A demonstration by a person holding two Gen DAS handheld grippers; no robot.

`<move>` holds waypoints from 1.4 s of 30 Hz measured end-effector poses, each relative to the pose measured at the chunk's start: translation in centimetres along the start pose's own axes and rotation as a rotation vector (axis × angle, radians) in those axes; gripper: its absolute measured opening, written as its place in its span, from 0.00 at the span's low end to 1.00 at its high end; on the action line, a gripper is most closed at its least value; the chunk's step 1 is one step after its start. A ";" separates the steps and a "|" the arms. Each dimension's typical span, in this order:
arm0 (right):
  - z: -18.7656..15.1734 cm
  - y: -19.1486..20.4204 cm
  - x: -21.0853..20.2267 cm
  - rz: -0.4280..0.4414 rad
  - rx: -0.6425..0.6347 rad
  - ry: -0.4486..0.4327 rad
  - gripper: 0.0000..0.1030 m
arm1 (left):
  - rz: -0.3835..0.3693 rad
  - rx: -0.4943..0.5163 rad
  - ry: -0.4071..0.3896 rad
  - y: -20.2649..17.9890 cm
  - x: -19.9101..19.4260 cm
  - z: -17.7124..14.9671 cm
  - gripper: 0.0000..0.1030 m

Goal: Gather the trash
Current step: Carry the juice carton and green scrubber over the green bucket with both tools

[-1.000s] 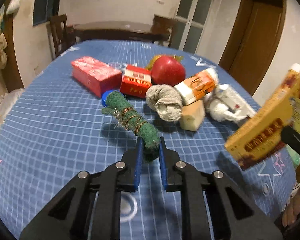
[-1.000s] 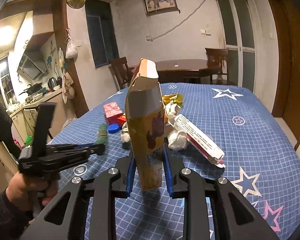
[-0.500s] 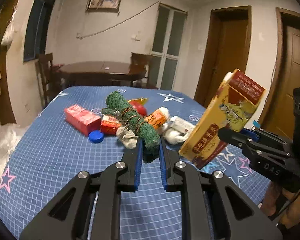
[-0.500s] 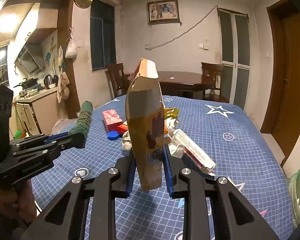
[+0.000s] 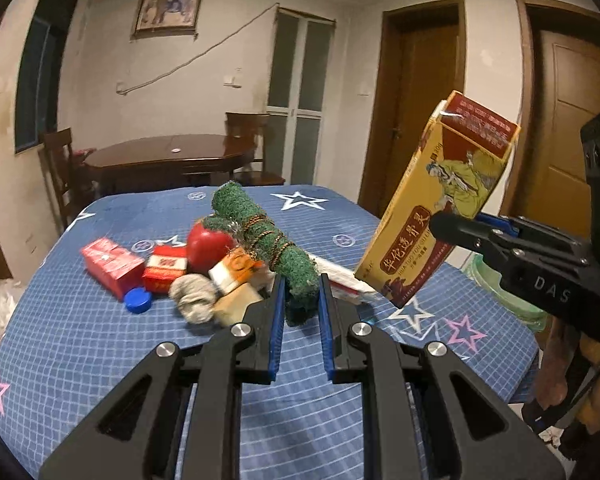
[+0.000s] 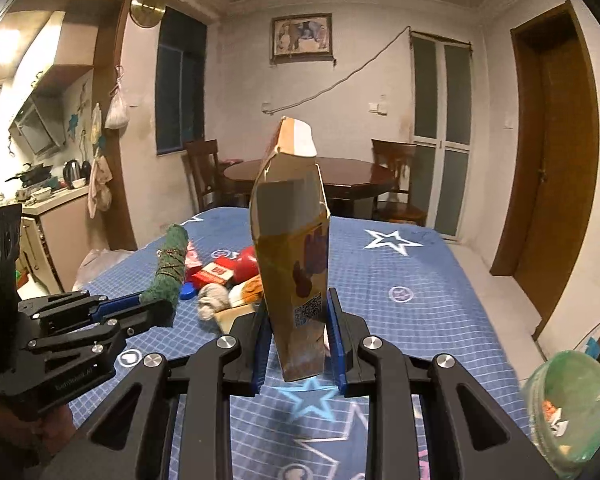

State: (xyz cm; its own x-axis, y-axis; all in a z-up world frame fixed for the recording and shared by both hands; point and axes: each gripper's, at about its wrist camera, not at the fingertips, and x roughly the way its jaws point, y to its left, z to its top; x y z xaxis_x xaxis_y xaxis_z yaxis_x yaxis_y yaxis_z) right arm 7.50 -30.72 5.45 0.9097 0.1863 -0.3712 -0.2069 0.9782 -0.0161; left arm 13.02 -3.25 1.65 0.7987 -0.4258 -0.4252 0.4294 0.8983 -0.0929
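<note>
Green roll (image 5: 272, 240), seemingly wire-bound, clamped in left tool (image 5: 299, 300); yellow box (image 6: 290, 264) in right tool (image 6: 298, 332).

Pale walls, framed picture (image 5: 168, 10), brown doors (image 5: 420, 108), round wooden table (image 5: 168, 156), chairs

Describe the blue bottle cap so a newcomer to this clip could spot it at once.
Start at the blue checked tablecloth and find the heap of litter in its middle. At the heap's near-left edge, in front of the red box, lies the blue bottle cap. It is the only small, round, flat, solid blue piece; its neighbours are red cartons and a grey cloth wad.
</note>
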 end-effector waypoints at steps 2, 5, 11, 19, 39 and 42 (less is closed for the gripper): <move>0.5 -1.4 -0.5 -0.017 0.008 0.001 0.25 | -0.017 0.016 0.000 -0.9 0.6 0.3 0.14; 1.0 -3.3 -1.0 -0.045 0.019 0.004 0.25 | -0.045 0.042 0.002 -2.6 1.6 0.7 0.14; 1.4 -8.9 -2.1 -0.109 0.056 0.008 0.26 | -0.105 0.093 0.014 -6.4 3.5 1.5 0.14; 2.0 -18.5 -5.0 -0.232 0.098 0.010 0.26 | -0.218 0.160 0.021 -12.3 6.9 3.0 0.14; -5.5 -40.9 -10.3 -0.480 0.306 0.235 0.26 | -0.524 0.283 0.196 -29.6 18.5 3.6 0.14; -7.5 -43.4 -9.3 -0.497 0.333 0.291 0.26 | -0.539 0.299 0.239 -31.4 20.3 2.7 0.14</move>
State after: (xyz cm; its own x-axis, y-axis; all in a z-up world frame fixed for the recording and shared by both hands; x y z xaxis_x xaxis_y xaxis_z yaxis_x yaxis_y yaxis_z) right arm 5.29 -75.59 2.64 0.7237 -0.2813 -0.6301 0.3771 0.9260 0.0197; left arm 16.93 -40.41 -1.65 0.3386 -0.7406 -0.5803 0.8691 0.4826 -0.1088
